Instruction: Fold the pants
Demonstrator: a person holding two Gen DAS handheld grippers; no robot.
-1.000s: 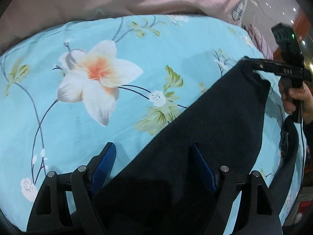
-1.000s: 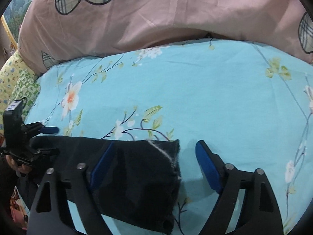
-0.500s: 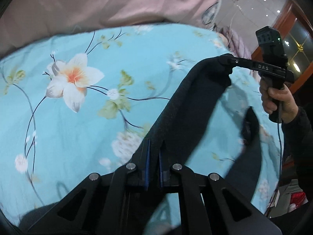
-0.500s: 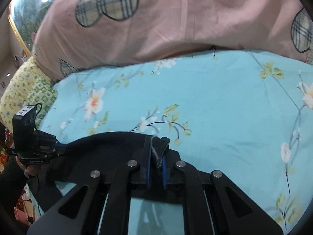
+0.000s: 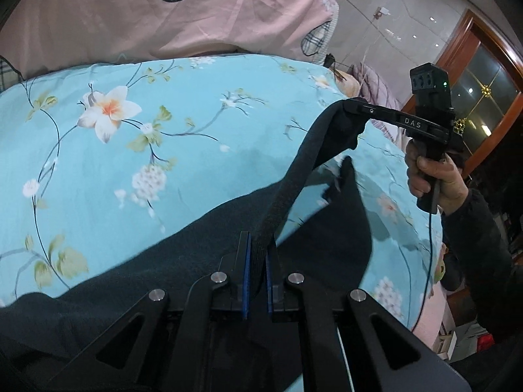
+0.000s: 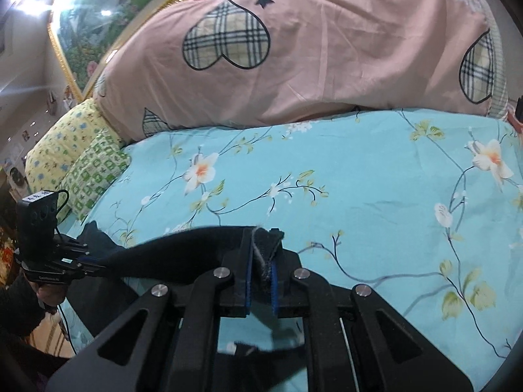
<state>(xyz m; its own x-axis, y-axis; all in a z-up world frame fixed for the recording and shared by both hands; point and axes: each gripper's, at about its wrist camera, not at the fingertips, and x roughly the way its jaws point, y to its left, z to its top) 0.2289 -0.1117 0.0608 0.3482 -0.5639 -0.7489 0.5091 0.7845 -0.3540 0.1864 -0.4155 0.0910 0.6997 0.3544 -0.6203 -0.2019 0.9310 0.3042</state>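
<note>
Dark navy pants (image 5: 183, 261) lie on the turquoise floral bed sheet (image 5: 196, 150), their edge lifted. My left gripper (image 5: 256, 261) is shut on the pants' edge, which stretches taut up and right to my right gripper (image 5: 351, 106), also shut on it. In the right wrist view my right gripper (image 6: 260, 261) pinches a frayed corner of the pants (image 6: 183, 248) above the sheet (image 6: 359, 196), and my left gripper (image 6: 86, 259) holds the other end at far left. The fabric hangs below both grippers.
A pink duvet with plaid hearts (image 6: 310, 52) is heaped along the bed's far side. Yellow and green patterned pillows (image 6: 75, 160) sit at the left. A gold-framed picture (image 6: 98, 9) hangs behind. A wooden door (image 5: 483, 78) stands beyond the bed's right edge.
Both grippers went from open around the pants' edge to shut on it. They have since lifted the edge up off the sheet, and the fabric now hangs stretched between them.
</note>
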